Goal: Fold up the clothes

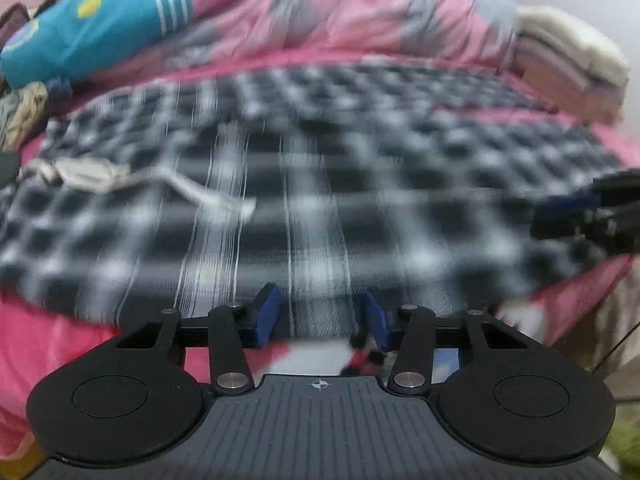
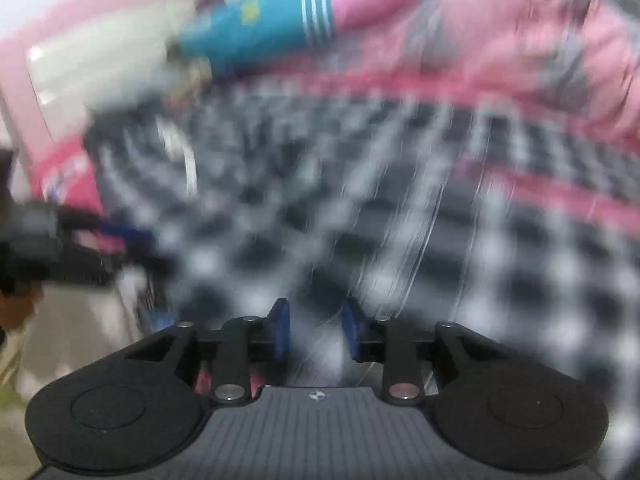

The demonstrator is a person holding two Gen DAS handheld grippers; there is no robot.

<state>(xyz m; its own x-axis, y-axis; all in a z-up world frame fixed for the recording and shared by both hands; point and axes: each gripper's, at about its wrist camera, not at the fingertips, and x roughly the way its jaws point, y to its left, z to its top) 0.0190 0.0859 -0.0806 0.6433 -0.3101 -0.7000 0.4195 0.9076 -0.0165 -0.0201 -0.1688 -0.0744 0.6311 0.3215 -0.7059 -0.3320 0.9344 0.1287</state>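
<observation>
Across the pink bed lay the plaid cloth, spread flat. Left gripper and right gripper stood partly open at its near edge, cloth between the jaws, unpinched. Soft, light, floppy; probably best pinched at edge corners.

One checked garment, one blue pillow, two tools, one towel stack

A black-and-white checked garment lies spread flat across the pink bed, its pale inner label at nine o'clock.
</observation>
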